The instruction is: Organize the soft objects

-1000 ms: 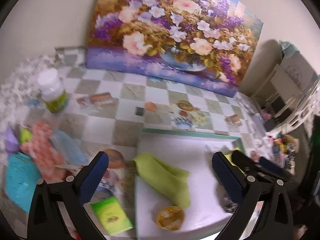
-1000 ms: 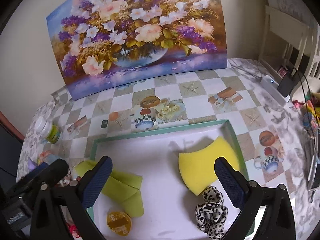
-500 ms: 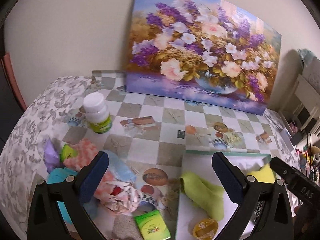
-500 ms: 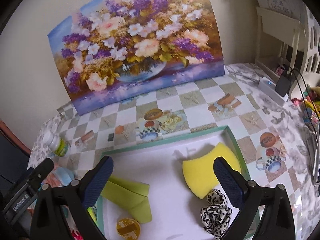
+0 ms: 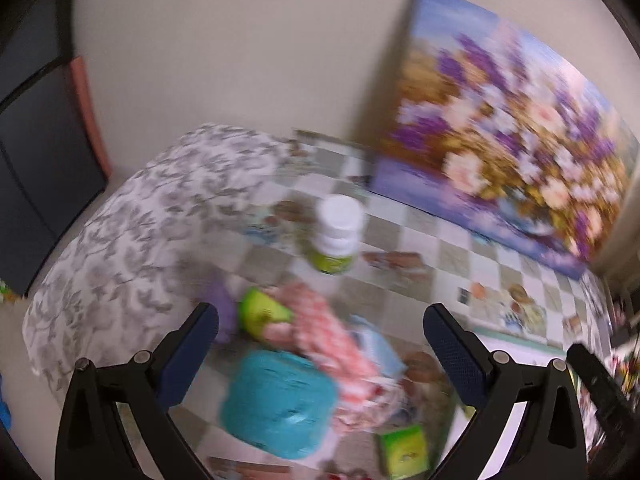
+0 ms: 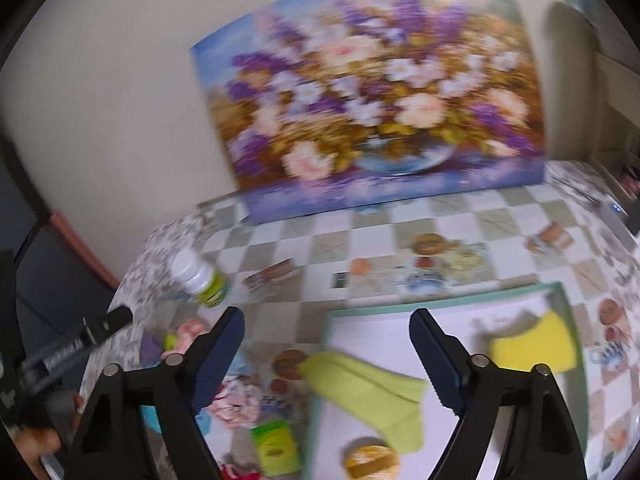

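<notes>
Motion blur smears the flower painting (image 5: pixel 508 128), and the orange round thing (image 6: pixel 372 462) is cut by the bottom edge.

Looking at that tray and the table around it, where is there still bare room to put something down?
Inside the tray, the white floor between the green cloth and the yellow sponge is bare. So is the checkered tablecloth between the tray's far rim and the painting. Left of the tray it is crowded: a soft pile beside the bottle.
</notes>
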